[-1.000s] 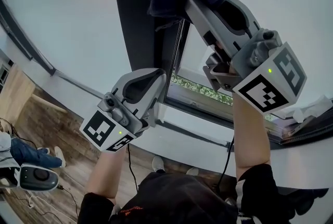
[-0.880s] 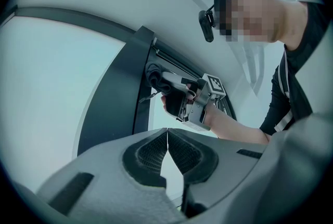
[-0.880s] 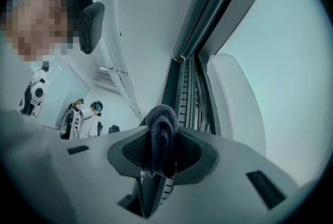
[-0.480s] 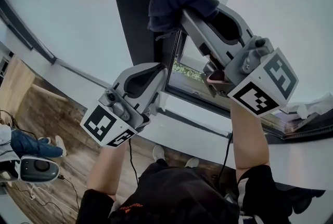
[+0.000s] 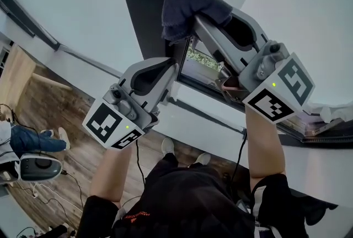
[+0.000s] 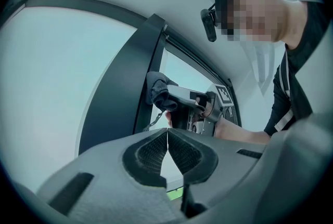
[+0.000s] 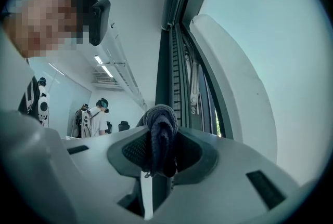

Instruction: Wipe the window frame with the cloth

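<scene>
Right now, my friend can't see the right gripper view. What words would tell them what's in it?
The right gripper is shut on a bunched dark cloth, with the dark window frame rising straight behind it. Pale glass fills the right side; far off at the left, people stand in a bright room.

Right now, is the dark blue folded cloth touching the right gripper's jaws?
Touching. The right gripper view shows the dark blue cloth pinched between the closed jaws of the right gripper.
</scene>
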### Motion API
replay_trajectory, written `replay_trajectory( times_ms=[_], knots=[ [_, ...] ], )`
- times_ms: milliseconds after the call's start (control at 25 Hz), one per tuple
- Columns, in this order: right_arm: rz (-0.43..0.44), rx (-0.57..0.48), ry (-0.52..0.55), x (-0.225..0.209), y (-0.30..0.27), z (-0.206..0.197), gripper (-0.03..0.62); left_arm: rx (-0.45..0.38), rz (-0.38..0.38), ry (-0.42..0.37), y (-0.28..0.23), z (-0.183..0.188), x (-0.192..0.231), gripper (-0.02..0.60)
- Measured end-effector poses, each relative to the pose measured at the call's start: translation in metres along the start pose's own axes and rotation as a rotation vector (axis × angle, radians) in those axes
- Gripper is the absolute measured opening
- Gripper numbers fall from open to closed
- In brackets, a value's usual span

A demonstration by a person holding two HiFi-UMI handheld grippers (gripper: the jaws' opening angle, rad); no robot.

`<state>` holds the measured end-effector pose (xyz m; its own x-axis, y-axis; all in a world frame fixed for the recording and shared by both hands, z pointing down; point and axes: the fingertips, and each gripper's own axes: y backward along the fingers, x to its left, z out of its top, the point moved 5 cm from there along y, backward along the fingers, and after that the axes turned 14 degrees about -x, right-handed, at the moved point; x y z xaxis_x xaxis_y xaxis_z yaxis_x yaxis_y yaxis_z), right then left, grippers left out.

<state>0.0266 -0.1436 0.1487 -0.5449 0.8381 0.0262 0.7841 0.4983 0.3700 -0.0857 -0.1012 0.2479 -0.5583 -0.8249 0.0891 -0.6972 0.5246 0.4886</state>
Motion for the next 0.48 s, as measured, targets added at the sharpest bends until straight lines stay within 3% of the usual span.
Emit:
replay_trajectory(
  times_ms=[480],
  knots=[
    [-0.022,0.079,-0.052,-0.004,0.016,-0.049,0.106,0.056,0.035,0.043,0.017,-0.028,0.004,0.02]
  ],
)
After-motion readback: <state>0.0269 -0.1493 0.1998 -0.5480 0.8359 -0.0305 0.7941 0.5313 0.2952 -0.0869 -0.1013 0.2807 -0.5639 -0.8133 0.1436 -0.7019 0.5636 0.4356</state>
